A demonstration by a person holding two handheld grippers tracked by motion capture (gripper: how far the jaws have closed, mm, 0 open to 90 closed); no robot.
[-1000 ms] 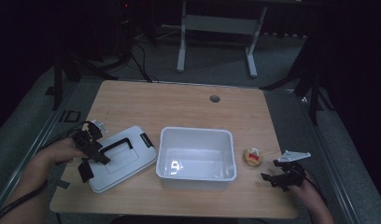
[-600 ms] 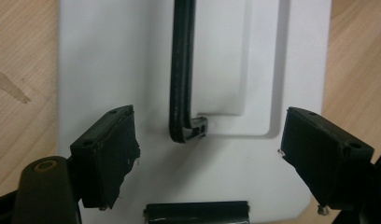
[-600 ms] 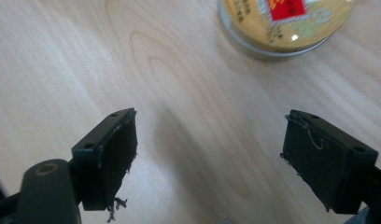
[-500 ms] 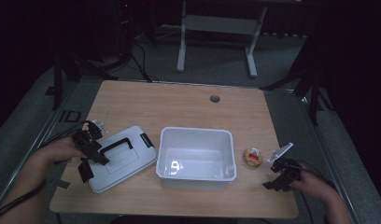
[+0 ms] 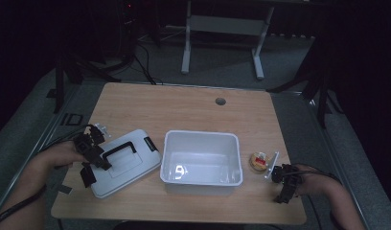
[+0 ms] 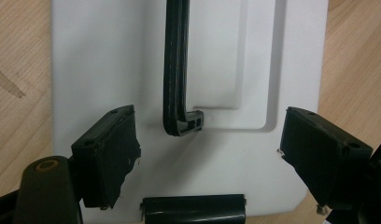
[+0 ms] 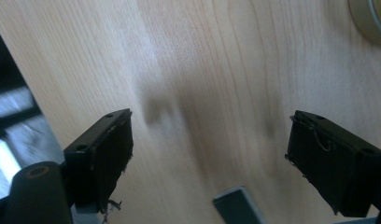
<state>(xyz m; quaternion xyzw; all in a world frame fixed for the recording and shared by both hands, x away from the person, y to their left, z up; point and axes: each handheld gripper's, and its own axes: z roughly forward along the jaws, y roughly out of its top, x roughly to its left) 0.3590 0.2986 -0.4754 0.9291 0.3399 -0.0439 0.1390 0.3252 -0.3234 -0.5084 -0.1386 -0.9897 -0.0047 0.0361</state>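
**High view: lid and handle, left gripper poised**

Item: white lid, flat on the table, lower left of frame, just beside the open white bin.
Handle: black handle runs along the lid's length, slanting up toward the right.
Left gripper: over the lid's left end, jaws spread and holding nothing. In the left gripper view the handle rises straight up the frame from between the pads, its near end just ahead of them, so the jaws straddle its long axis.
Right gripper: lower right, jaws apart and empty over bare wood, near a small round tin, well apart from the lid.
Judgement: left hand is the nearer one.
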